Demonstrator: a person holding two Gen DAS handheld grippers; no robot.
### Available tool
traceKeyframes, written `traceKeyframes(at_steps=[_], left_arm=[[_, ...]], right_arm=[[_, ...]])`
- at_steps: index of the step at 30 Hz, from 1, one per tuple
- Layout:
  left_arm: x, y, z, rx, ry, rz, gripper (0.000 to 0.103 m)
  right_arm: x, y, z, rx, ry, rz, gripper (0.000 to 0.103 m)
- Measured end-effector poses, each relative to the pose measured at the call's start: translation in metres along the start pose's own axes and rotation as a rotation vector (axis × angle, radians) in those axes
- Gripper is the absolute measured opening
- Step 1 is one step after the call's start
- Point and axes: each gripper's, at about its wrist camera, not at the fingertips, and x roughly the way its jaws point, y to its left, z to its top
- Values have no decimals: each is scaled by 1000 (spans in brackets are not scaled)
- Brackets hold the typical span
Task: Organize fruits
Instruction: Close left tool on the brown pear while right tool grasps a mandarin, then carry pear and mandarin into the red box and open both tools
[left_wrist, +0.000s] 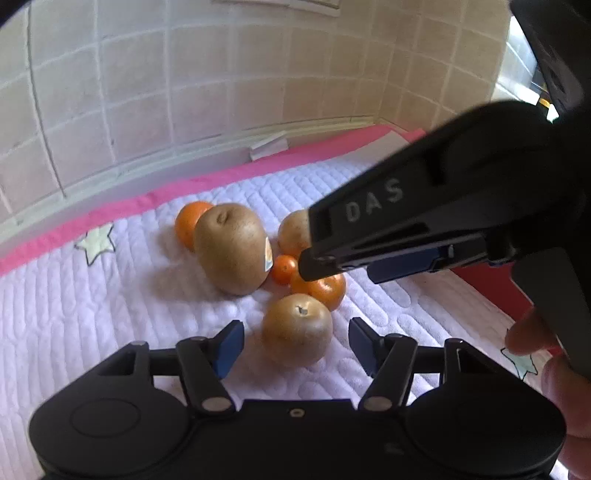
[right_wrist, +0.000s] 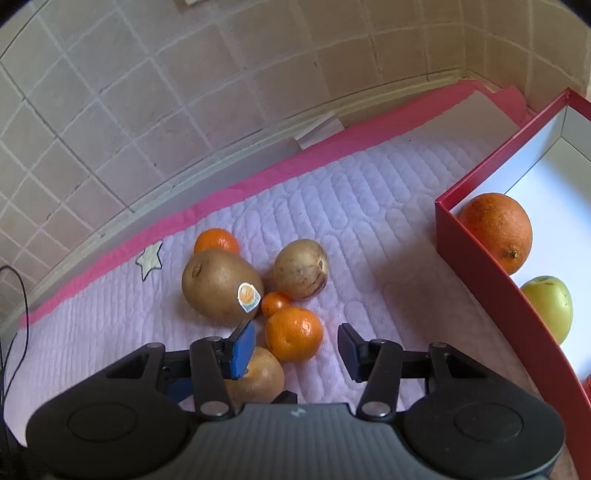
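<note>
A pile of fruit lies on the lilac quilted mat (left_wrist: 92, 314). My left gripper (left_wrist: 295, 345) is open around a round brown fruit (left_wrist: 297, 328), with a gap at each blue pad. My right gripper (right_wrist: 295, 349) is open around a mandarin (right_wrist: 293, 334), and its pads stand clear of the peel. In the left wrist view one of its black fingers (left_wrist: 369, 221) reaches in from the right over that mandarin (left_wrist: 328, 291). Behind lie a big brown stickered fruit (right_wrist: 221, 284), another brown fruit (right_wrist: 301, 267), a tiny orange fruit (right_wrist: 275, 301) and an orange (right_wrist: 216, 240).
A red box (right_wrist: 480, 258) stands at the right and holds a large orange (right_wrist: 495, 230) and a green apple (right_wrist: 548, 306). A tiled wall (right_wrist: 184, 92) rises behind the mat's pink border. A dark cable (right_wrist: 14, 332) hangs at the left edge. A person's fingers (left_wrist: 532, 332) show at the right.
</note>
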Motion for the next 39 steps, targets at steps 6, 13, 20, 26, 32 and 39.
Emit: traceKeyframes(at_steps=[6, 13, 20, 26, 32, 39], left_arm=[[8, 2, 0, -2, 17, -5, 63], [17, 8, 1, -27, 27, -16, 53], [14, 9, -1, -15, 16, -24, 52], [2, 14, -3, -35, 5, -37, 52], [-23, 4, -1, -11, -31, -26, 52], [-73, -17, 12, 53, -156, -58, 52]], right_arm=[[13, 1, 0, -1, 34, 6, 51], [27, 2, 2, -1, 48, -20, 49], [31, 4, 2, -7, 53, -26, 42], [21, 4, 2, 5, 38, -23, 41], [-16, 3, 0, 34, -32, -14, 41], [-79, -5, -11, 41, -140, -41, 41]])
